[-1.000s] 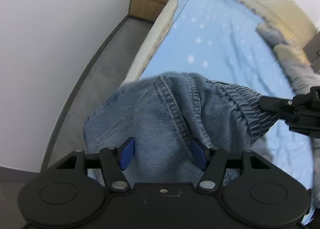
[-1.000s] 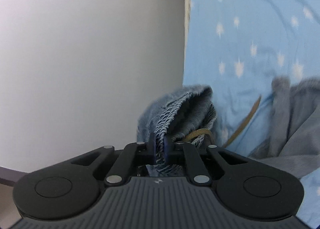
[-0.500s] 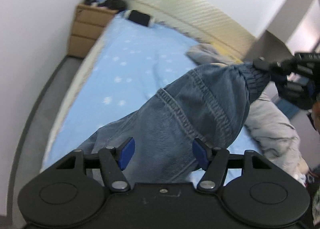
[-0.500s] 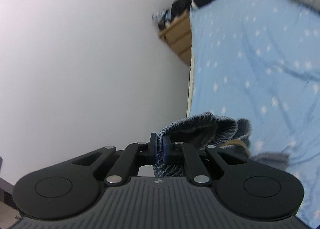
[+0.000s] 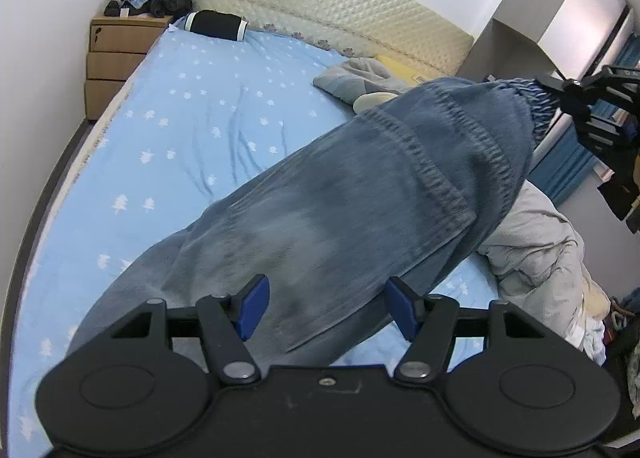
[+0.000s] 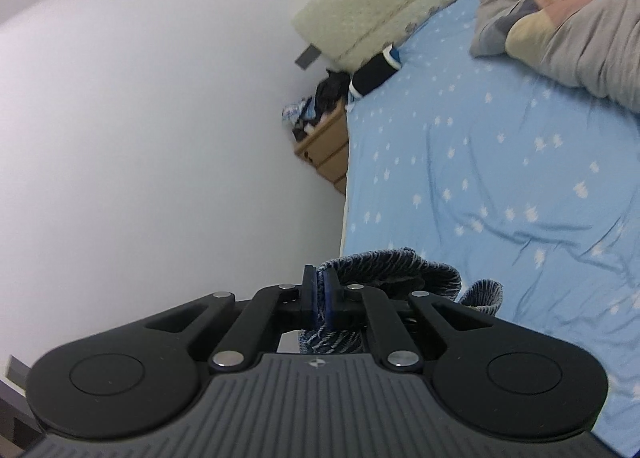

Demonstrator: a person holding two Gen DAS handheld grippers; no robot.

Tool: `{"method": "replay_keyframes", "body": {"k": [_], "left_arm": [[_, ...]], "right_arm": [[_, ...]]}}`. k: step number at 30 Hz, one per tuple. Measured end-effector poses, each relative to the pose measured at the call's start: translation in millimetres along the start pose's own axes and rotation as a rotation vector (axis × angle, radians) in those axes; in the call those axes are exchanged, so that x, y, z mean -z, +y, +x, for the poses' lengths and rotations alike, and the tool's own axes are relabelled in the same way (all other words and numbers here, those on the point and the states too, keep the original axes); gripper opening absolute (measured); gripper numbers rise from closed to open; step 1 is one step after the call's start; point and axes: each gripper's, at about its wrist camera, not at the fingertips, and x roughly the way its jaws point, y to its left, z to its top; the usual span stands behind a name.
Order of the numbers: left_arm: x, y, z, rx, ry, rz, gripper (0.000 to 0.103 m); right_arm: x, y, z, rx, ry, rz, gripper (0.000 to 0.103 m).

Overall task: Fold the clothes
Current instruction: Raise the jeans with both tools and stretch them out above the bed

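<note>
Overall, the bed (image 5: 168, 145) carries a blue star-print sheet, with a grey duvet (image 5: 536, 242) bunched along its right edge and a black roll (image 5: 216, 23) at the headboard corner. Above the sheet hangs the task garment, a pair of denim jeans (image 5: 360, 193), strung up from the near edge toward the right and clear of the mattress at its upper end. The right gripper (image 6: 318, 296) is clamped on the elastic waistband; the left gripper (image 5: 326, 304) stands with its jaws apart, denim between them but not pinched. Judged handling: heavy, soft, not slippery, prone to sag (seams and waistband give the firmest hold). Both leg hems are cut off below the left view, so any fold cannot be confirmed.
</note>
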Motion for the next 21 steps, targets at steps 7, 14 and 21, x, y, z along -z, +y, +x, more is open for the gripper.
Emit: {"method": "replay_keyframes", "body": {"k": [7,14,21], "left_arm": [[-3.8,-74.5,24.8,-0.023,0.005,0.004,0.065],[-8.7,-133.0,52.2,-0.037,0.051,0.041,0.065],[-5.8,-148.4,63.8,-0.103,0.096,0.008,0.065]], "right_arm": [[-56.0,-52.9,-64.6,-0.028,-0.028,-0.019,0.004],[-96.6,-124.0,-136.0,0.069,-0.114,-0.006,0.004],[-101.6,-233.0,-160.5,0.292,-0.114,0.063,0.004]]}}
